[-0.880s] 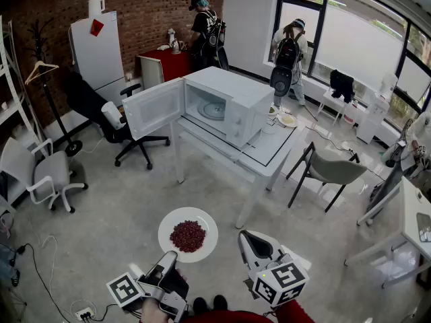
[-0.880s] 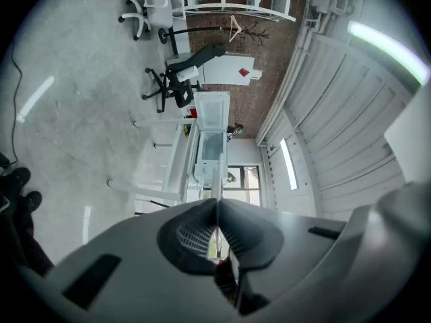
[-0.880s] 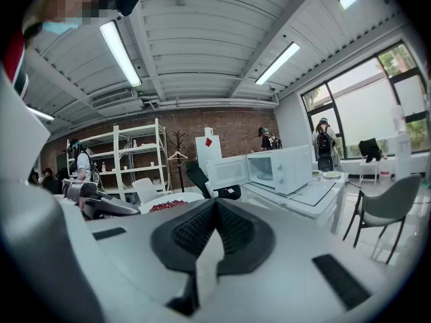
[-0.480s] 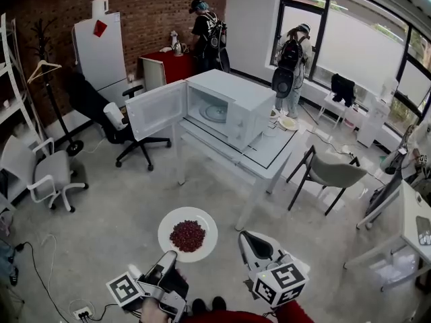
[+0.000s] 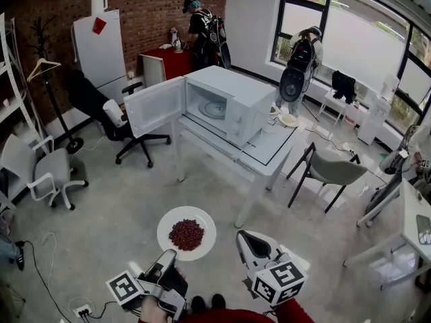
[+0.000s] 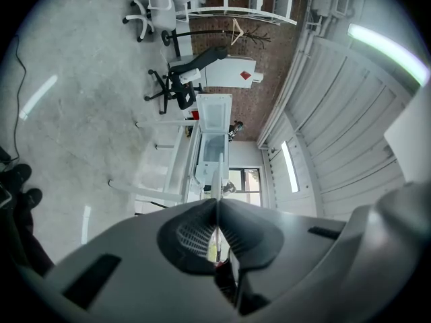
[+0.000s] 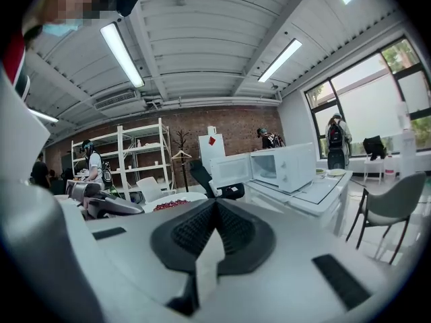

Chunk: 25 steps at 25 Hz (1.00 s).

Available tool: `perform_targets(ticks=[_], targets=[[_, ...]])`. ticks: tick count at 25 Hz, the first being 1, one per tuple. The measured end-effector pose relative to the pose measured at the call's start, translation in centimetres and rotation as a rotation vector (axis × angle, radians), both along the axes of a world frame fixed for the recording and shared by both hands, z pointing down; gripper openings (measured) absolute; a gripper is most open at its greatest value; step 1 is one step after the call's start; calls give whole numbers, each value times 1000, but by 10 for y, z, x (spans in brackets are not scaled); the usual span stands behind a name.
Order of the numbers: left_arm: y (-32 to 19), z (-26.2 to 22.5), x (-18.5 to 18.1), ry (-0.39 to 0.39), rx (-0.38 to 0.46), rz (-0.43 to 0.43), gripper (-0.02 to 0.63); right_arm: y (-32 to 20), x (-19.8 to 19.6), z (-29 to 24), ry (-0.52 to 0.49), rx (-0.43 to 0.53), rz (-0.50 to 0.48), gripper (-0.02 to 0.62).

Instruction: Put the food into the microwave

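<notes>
A white plate [image 5: 204,220] heaped with red food [image 5: 186,234] hangs above the floor in the head view. My left gripper [image 5: 168,257] is shut on its near rim; in the left gripper view the plate [image 6: 218,175] shows edge-on between the closed pads. My right gripper [image 5: 246,238] sits beside the plate's right side, apart from it, jaws shut on nothing. From the right gripper view the food [image 7: 171,204] lies to the left. Further ahead, the white microwave [image 5: 237,99] stands on a white table [image 5: 273,159] with its door [image 5: 156,106] swung open to the left and its turntable visible.
A grey chair [image 5: 331,170] stands right of the table, a black office chair [image 5: 101,113] and a white chair [image 5: 42,173] to the left. Two people [image 5: 302,62] stand at the back by the window and a red cabinet [image 5: 170,64]. Cables [image 5: 47,274] trail on the floor.
Both grippers and the plate have kept their places. The person at the window has stepped to the right.
</notes>
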<state>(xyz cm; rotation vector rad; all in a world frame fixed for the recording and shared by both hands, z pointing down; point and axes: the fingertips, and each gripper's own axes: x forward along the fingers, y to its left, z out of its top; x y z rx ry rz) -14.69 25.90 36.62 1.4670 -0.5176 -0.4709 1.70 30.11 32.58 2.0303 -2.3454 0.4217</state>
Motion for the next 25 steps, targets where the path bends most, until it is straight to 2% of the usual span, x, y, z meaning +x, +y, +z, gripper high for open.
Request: perform_targets(ticks=[9,15,25], targets=[[-1,-1,22,-13,16,10,21,9,29,0,-4,2,39,14],[-7,-11,36,-26,58,-7,21,13,53,-1,-14,26,51,14],[-25,-27,41,-46,105,-43,21,3,69,-9,-27,45,44,14]])
